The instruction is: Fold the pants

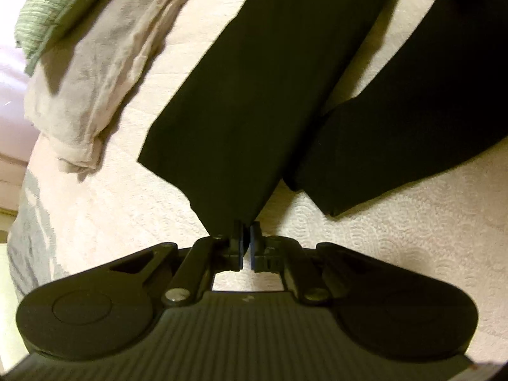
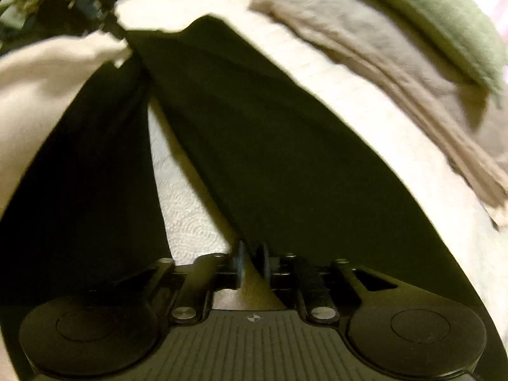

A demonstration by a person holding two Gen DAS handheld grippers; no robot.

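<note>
Black pants [image 1: 254,89] lie spread on a cream quilted bedspread [image 1: 111,209], their two legs splayed apart. My left gripper [image 1: 247,238] is shut on the hem corner of one leg, which runs up and away from it. The other leg's hem [image 1: 343,171] rests flat to the right. In the right wrist view the pants [image 2: 270,146] stretch away toward the far bed edge. My right gripper [image 2: 253,254] is shut on the edge of that same dark leg, near its hem. A second leg [image 2: 79,174] lies to the left.
A folded beige cloth [image 1: 95,73] with a green striped cloth [image 1: 47,9] on top lies along the bed's left side; the same beige cloth [image 2: 381,57] and green cloth [image 2: 444,16] show right of the pants. Dark clutter [image 2: 63,0] stands beyond the bed.
</note>
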